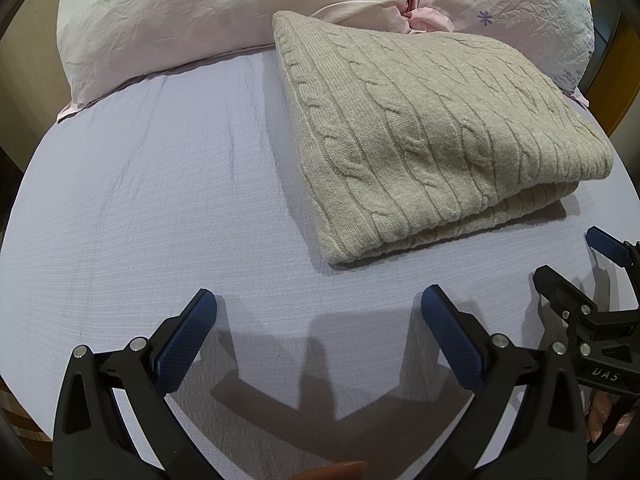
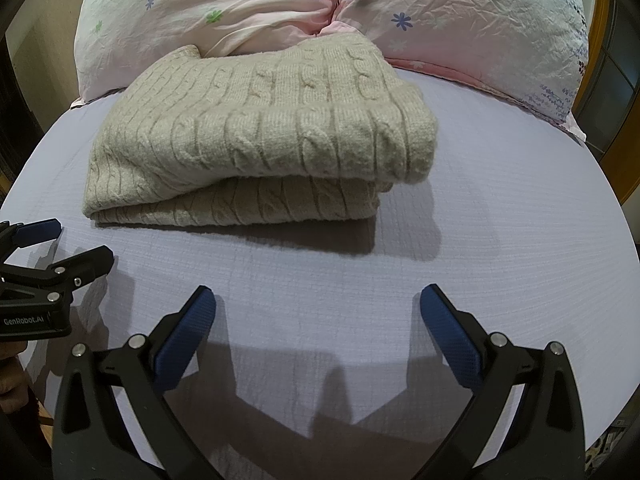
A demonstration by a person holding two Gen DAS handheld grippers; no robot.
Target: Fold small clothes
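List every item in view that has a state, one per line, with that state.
sweater: folded in layers, lying flat on the sheet, not gripped.
left gripper: open, empty, over bare sheet short of the sweater.
right gripper: open, empty, also short of the sweater.
pillows: wrinkled, side by side behind the sweater.
bed sheet: spread, lightly creased.

My right tool (image 1: 572,258) shows only partly in the left wrist view, its body cut by the frame edge, and my left tool (image 2: 60,244) is clipped the same way in the right wrist view. The sweater (image 1: 420,128) hides its own lower layers and the bed sheet (image 1: 160,200) beneath. The pillows (image 2: 460,12) run off the top edge, their prints cropped
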